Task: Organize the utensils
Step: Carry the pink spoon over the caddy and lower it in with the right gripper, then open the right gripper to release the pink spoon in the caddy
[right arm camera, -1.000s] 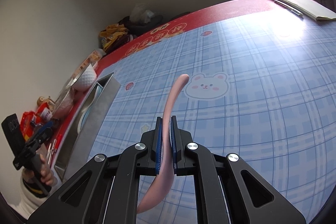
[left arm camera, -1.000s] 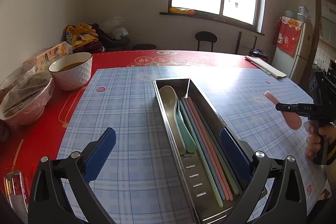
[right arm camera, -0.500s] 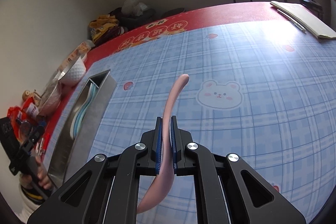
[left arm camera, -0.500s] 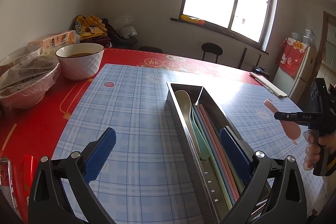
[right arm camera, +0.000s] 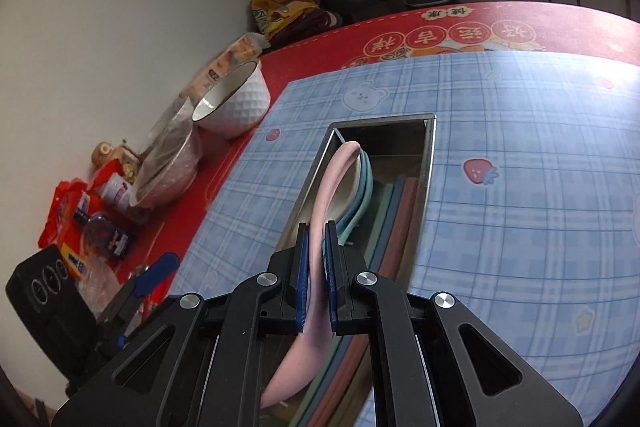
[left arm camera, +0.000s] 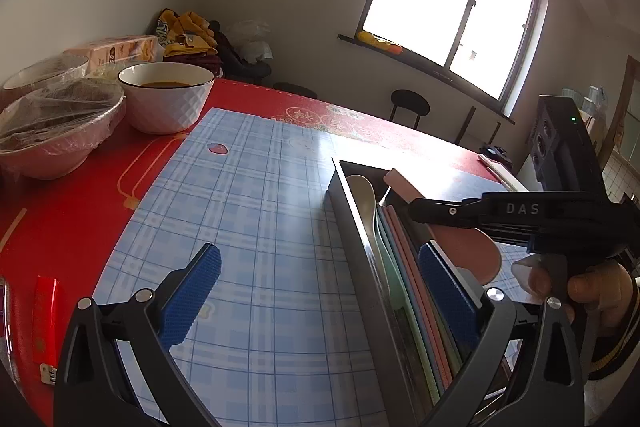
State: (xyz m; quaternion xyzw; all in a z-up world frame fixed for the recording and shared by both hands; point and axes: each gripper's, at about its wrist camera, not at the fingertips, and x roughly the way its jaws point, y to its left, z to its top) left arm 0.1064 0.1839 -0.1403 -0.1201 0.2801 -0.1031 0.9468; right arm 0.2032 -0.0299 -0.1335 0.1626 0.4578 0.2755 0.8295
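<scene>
Now the right gripper [right arm camera: 316, 267] holds the pink spoon [right arm camera: 320, 211] pinched by its handle between closed jaws, and the spoon hangs over the steel utensil tray [right arm camera: 427, 163] on the table [right arm camera: 520, 187], its handle tip pointing toward the tray's far end and its bowl hanging below the jaws at the near end. Inside the tray lie a pale spoon [left arm camera: 366, 195] and a blue-green one nested along the left wall, with a row of coloured chopsticks [right arm camera: 402, 211] beside them on the right. To do this step well, I would line the pink spoon up lengthwise with the nested spoons, lower it until the bowl sits low inside the walls, and only then let the jaws part, so it drops onto the spoon stack rather than across the chopsticks or over the rim. The left gripper [left arm camera: 316, 291] stands with jaws wide open and empty, straddling the tray's near left wall; it looks placed to steady the tray if the spoon nudges it.
</scene>
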